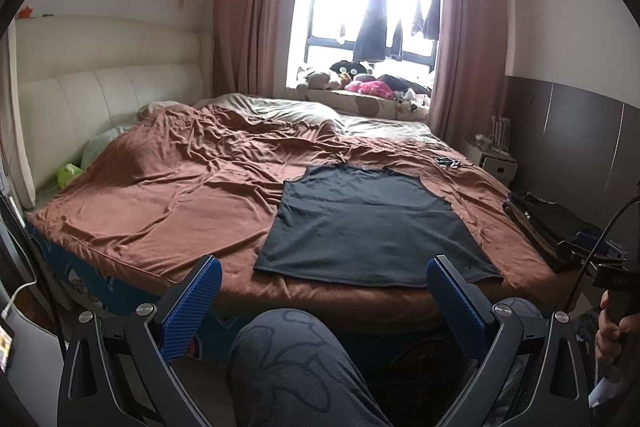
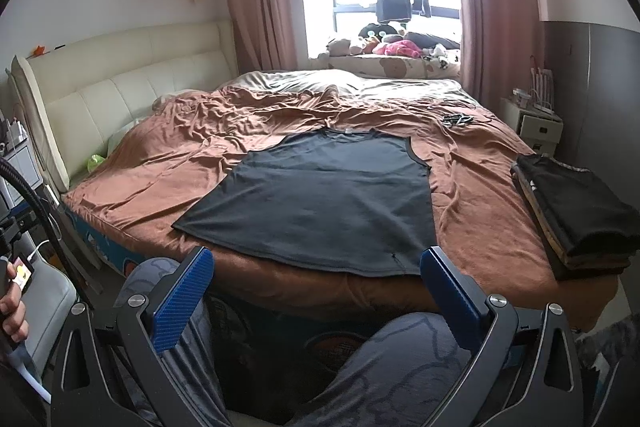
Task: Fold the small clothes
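A dark grey sleeveless top (image 1: 368,223) lies spread flat on the brown bedspread (image 1: 168,187), hem toward me near the bed's front edge. It also shows in the right wrist view (image 2: 320,203). My left gripper (image 1: 324,271) is open and empty, held back from the bed in front of the hem. My right gripper (image 2: 316,263) is open and empty too, in front of the hem's right part. Neither touches the top.
A stack of folded dark clothes (image 2: 576,215) sits at the bed's right edge, also in the left wrist view (image 1: 548,227). The person's knee (image 1: 288,355) is below the grippers. Small dark items (image 2: 456,119) lie behind the top. A white nightstand (image 2: 536,131) stands at the right.
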Motion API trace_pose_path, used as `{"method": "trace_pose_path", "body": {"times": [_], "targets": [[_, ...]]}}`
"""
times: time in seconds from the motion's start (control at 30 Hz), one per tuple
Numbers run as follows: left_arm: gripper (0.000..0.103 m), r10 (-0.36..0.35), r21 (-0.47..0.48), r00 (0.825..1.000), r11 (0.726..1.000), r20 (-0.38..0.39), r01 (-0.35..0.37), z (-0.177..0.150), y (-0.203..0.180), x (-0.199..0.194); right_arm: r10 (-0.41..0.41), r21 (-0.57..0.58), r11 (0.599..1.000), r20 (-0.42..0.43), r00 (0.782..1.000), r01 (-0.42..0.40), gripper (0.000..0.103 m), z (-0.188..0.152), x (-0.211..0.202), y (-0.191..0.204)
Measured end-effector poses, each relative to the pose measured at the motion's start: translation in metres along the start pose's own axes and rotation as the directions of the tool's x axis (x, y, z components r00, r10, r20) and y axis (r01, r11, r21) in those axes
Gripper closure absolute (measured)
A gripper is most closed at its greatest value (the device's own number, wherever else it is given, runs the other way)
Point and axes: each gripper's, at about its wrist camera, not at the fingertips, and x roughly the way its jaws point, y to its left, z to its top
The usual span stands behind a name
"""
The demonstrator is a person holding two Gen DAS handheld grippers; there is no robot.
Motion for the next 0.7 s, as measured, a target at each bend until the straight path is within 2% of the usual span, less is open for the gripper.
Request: {"method": "trace_pose_path", "body": {"times": [0.47, 0.7], "targets": [[0.000, 0.001, 0.003, 1.000, 1.000, 0.007, -0.001, 0.008, -0.004, 0.001, 0.003, 0.016, 1.000, 0.006, 1.000, -0.003, 0.000, 0.005, 0.001, -0.007], [0.000, -0.029, -0.011, 1.000, 1.000, 0.004, 0.029, 0.009, -0.006, 0.001, -0.011, 0.028, 1.000, -0.012, 1.000, 0.011, 0.000, 0.009, 0.002, -0.010]]}}
